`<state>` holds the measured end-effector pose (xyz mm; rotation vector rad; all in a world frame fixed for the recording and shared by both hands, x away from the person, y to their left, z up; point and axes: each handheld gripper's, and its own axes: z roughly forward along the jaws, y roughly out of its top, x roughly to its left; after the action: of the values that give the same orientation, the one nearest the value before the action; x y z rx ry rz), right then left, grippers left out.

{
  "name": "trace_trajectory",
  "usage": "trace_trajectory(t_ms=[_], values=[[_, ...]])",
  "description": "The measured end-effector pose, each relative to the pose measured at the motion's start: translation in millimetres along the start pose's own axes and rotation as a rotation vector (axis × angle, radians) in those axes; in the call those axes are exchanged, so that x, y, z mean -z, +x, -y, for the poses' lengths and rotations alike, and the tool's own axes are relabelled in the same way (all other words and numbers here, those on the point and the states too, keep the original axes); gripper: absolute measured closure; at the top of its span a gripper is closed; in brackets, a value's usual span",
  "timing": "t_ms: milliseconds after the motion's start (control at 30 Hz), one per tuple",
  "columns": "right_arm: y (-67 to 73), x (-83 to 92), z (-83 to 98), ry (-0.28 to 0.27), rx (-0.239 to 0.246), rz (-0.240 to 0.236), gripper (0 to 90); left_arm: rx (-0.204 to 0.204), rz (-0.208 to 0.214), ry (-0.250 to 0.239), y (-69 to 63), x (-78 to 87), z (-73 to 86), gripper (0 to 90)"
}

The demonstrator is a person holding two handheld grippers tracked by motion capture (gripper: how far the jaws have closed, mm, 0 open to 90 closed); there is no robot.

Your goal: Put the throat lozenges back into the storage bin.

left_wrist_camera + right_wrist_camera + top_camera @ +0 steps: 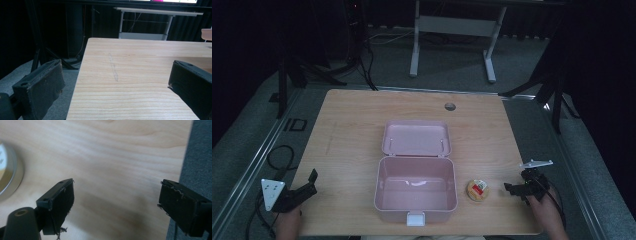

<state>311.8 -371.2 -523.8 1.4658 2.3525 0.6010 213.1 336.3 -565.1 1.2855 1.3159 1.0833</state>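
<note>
A pink plastic box (pixel 416 192) stands open in the middle of the wooden table (pixel 347 130), its lid (pixel 416 138) laid back behind it and its inside bare. Just right of the box lies a small round tin (pixel 477 190) with a yellow and red label; its metal rim (pixel 8 178) shows at the left edge of the right gripper view. My right gripper (pixel 515 188) hovers open over the table's right front corner, a short way right of the tin (pixel 116 200). My left gripper (pixel 308 184) is open at the table's left front edge, jaws wide over bare wood (pixel 116 85).
A round cable hole (pixel 450 106) sits near the table's far edge. Beyond the table stand a white desk frame (pixel 452 30) and black stand legs (pixel 312 70) on grey carpet. A cable (pixel 279 157) loops on the floor at the left.
</note>
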Motion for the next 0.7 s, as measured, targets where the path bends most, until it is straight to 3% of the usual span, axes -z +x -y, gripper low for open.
trace_trajectory(t_ms=[200,233,267,300,433,500,533,567,667,700], values=[[10.4,3.2,-3.7,0.132,0.131,-0.042,14.0,0.003,0.001,0.0,0.4,0.1,0.0,0.4],[10.4,3.2,-3.7,0.132,0.131,-0.042,14.0,0.003,0.001,0.0,0.4,0.1,0.0,0.4],[11.4,5.5,-5.1,0.157,0.147,-0.075,14.0,0.003,0.002,-0.001,0.4,0.0,0.0,0.4],[11.4,5.5,-5.1,0.157,0.147,-0.075,14.0,0.004,0.002,-0.001,0.4,0.0,0.0,0.4],[13.0,10.8,-7.0,0.235,0.261,-0.169,13.6,0.006,0.001,-0.003,0.8,0.1,0.1,0.4],[13.4,13.0,-7.2,0.26,0.316,-0.198,13.5,0.008,0.001,-0.004,1.0,0.1,0.1,0.4],[13.4,13.0,-7.2,0.26,0.316,-0.198,13.5,0.008,0.001,-0.004,1.0,0.1,0.1,0.4],[13.6,14.0,-7.3,0.3,0.352,-0.238,13.6,0.008,0.001,-0.003,1.0,0.1,0.1,0.4],[14.2,13.8,-7.8,0.349,0.378,-0.255,13.7,0.008,0.002,-0.003,1.1,-0.1,0.0,0.4],[15.5,13.2,-8.2,0.398,0.413,-0.267,13.7,0.009,0.003,-0.003,1.2,0.0,0.0,0.4]])
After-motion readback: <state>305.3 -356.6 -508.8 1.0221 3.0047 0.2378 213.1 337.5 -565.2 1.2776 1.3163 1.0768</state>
